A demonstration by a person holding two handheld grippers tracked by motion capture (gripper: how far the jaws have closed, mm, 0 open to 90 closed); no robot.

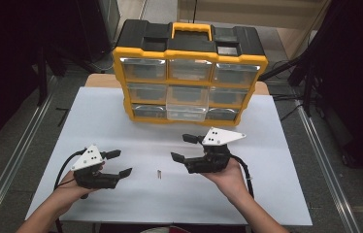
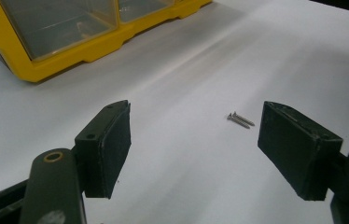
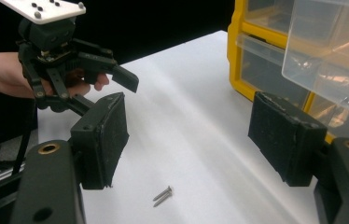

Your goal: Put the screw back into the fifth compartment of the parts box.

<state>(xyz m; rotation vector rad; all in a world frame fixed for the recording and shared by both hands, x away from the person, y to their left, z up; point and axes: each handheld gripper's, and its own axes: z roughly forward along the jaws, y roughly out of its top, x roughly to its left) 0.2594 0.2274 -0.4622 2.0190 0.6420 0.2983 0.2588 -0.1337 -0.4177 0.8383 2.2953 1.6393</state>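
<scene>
Black-jawed and spread wide with nothing between the jaws, the left claw (image 1: pixel 121 162) sits at the lower left of the frame and the right claw (image 1: pixel 182 148) just right of centre, each held in a hand. Between them, low in the middle of the white surface (image 1: pixel 121 121), lie two small screws (image 1: pixel 159 174) touching side by side. Farther back stands a yellow organiser (image 1: pixel 189 73), its bottom-middle clear drawer (image 1: pixel 186 112) pulled partly out.
</scene>
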